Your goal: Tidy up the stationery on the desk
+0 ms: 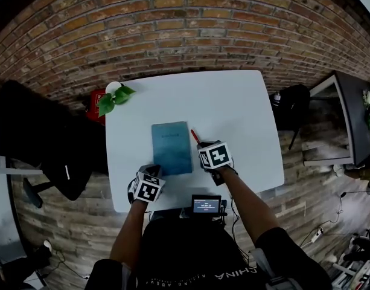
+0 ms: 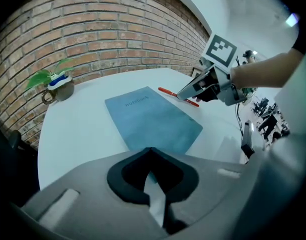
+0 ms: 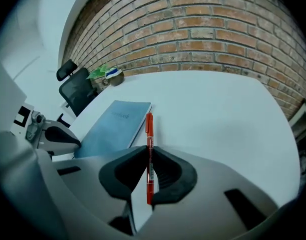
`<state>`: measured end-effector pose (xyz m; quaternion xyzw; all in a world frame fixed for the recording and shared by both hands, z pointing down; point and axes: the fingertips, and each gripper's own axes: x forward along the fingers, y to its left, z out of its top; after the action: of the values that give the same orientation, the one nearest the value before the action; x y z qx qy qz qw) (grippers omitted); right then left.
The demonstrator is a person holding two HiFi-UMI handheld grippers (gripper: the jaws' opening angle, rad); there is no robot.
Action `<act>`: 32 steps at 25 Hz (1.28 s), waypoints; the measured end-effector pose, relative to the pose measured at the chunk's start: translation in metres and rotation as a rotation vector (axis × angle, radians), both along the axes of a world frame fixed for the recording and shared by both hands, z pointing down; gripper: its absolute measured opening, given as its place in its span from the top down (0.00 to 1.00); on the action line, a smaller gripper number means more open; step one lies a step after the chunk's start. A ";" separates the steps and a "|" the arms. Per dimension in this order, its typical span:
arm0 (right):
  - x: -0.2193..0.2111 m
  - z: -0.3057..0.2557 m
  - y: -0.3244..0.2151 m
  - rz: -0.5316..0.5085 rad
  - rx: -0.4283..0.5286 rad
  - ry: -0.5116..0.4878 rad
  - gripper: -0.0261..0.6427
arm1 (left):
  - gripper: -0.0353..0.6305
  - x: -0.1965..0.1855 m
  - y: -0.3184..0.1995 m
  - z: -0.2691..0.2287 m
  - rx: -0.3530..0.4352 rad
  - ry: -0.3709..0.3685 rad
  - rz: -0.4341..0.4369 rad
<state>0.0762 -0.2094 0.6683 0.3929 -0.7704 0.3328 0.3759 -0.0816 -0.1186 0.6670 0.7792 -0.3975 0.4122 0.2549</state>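
The white bench point(image 1: 245, 113) carries little: a blue notebook point(image 1: 171, 147) lying flat near its middle and a small plant point(image 1: 115, 96) at the far left corner.

The left gripper point(image 1: 153, 169) sits at the notebook's near left corner. Its fingers point(image 2: 128, 176) are together with nothing between them, and I cannot tell whether they touch the cover.

The right gripper point(image 1: 200, 145) is just beside the notebook's right edge, its fingers point(image 3: 167, 171) clamped on a red pen point(image 3: 149, 134). The pen runs lengthwise along the slot, most of it sticking out ahead, roughly parallel to the notebook's edge. No view shows whether its far tip rests on the bench.

The step in hand looks like placing the pen neatly with the notebook — beside it or on its cover.

- Keep the clamp firm, because the grip is near one end and the long free end will swing with any roll of the wrist.
- Line the pen up with the notebook's long edge before lowering.
- Lay it flat first and only then ease the fingers apart — a round barrel dropped from above is likely to roll.
- The left gripper could press the near corner so the notebook does not slide.
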 end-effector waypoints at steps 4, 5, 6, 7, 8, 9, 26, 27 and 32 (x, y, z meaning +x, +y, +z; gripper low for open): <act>-0.005 0.007 0.015 0.058 -0.039 -0.016 0.89 | 0.93 0.002 0.006 0.000 -0.006 0.004 -0.004; -0.007 0.009 0.017 0.067 -0.047 -0.023 0.89 | 0.93 0.003 0.007 0.000 -0.006 0.005 -0.003; -0.009 0.010 0.019 0.075 -0.054 -0.030 0.89 | 0.93 0.003 0.007 0.000 -0.004 0.007 -0.003; -0.011 0.011 0.020 0.081 -0.061 -0.038 0.89 | 0.93 0.003 0.008 0.000 -0.003 0.010 -0.003; -0.013 0.012 0.020 0.084 -0.067 -0.048 0.89 | 0.93 0.004 0.008 0.000 -0.003 0.012 -0.004; -0.015 0.011 0.021 0.084 -0.072 -0.060 0.89 | 0.93 0.004 0.009 0.000 -0.004 0.015 -0.006; -0.014 -0.007 0.055 -0.050 -0.040 -0.148 0.87 | 0.93 0.010 0.024 -0.012 0.037 0.030 -0.034; -0.011 -0.010 0.058 -0.062 -0.023 -0.142 0.88 | 0.93 0.013 0.027 -0.016 0.046 0.051 -0.038; 0.005 -0.026 0.077 -0.132 0.081 -0.101 0.93 | 0.93 0.026 0.050 -0.027 0.085 0.118 -0.068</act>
<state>0.0808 -0.1324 0.6426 0.3390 -0.8253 0.2953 0.3417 -0.0553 -0.0684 0.6397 0.7983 -0.4251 0.3393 0.2586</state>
